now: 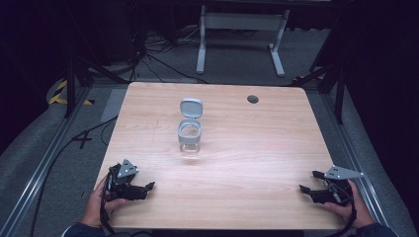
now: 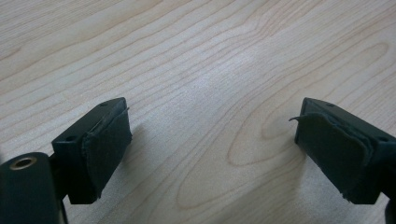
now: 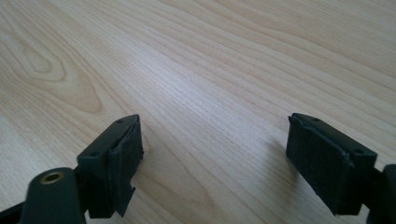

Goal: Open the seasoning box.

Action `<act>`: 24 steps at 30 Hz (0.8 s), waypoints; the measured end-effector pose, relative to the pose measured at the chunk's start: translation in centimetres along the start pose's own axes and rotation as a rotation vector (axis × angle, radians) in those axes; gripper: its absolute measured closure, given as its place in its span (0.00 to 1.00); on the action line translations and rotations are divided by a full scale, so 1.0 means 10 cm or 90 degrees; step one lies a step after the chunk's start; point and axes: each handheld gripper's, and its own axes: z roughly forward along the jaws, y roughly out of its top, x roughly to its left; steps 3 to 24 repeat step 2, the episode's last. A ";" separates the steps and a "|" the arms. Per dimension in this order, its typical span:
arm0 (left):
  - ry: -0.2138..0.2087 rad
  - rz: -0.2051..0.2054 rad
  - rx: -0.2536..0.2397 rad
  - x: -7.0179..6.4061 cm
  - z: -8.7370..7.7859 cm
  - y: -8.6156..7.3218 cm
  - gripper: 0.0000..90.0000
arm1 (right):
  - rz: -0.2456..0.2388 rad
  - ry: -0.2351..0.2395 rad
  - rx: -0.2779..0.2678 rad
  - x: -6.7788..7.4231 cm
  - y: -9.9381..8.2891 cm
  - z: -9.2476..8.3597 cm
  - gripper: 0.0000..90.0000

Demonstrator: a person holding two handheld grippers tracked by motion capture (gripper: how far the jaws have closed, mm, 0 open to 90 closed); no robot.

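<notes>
Now, hidden: jar (image 1: 189,138) contents unclear, lid flipped up.
Jar pos: mid worktop (image 1: 257,163), well apart from both claws.
Left claw (image 1: 148,186): spread, empty.
Right claw (image 1: 307,181): spread, empty.

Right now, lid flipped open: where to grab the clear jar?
Grip the clear jar by its lower body, jaws across its two sides, coming level from the near edge. The hinged lid stands up behind the grey rim, blocking a rear or top approach.
</notes>
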 end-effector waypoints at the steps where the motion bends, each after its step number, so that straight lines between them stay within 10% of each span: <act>1: 0.000 0.000 0.000 0.00 0.00 0.00 0.12 | 0.001 0.000 0.001 0.00 0.00 0.00 0.20; 24: 0.000 0.001 0.000 0.00 0.00 0.00 0.12 | 0.001 0.000 0.000 0.00 0.00 0.00 0.20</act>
